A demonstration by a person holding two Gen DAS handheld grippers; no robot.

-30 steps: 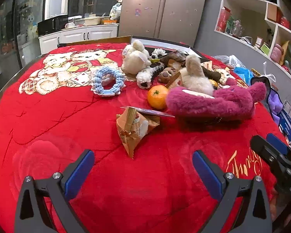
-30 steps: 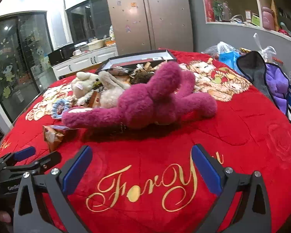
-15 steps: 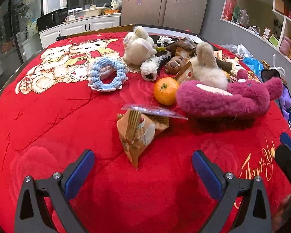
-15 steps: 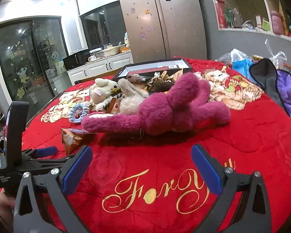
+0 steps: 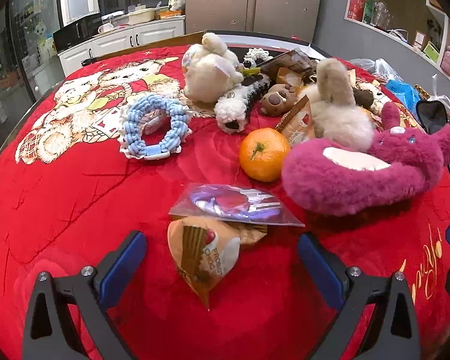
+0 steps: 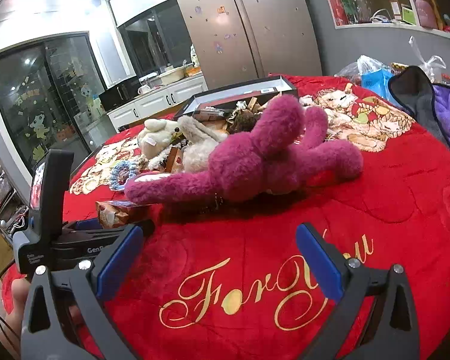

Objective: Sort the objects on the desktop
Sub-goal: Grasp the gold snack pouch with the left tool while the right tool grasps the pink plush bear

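The left gripper (image 5: 222, 252) hovers low over the red plush blanket (image 5: 75, 210) with its blue-padded jaws spread wide, and the tan, pyramid-shaped foil snack packet (image 5: 205, 258) lies on the blanket between them, its pointed corner aimed back toward the camera. A flat, clear plastic sachet with red and purple contents (image 5: 234, 202) rests loosely on the packet's far upper edge, so the likeliest slip is that closing on the packet tips or drags the sachet off, or traps a corner of it in the pinch, and two things get sorted as one. The packet looks puffed and slick; a squeeze across its sloping faces could make it squirt forward out of the pads, or crush whatever is inside. The soft blanket may also bunch under the fingertips if the jaws drop too low. Just beyond, the round orange tangerine (image 5: 264, 154) sits touching or nearly touching the magenta plush toy (image 5: 360, 174), and a push on the packet could nudge it and set it rolling. Farther back, the blue knitted rope ring (image 5: 154, 127) and the cream plush rabbit (image 5: 210, 69) lie well clear of the grasp. The right gripper (image 6: 219, 258) is also spread wide and holds nothing, poised over the gold lettering near the blanket's edge; in its view the left tool's body is close by, so a careless reach from either side could knock the two together.
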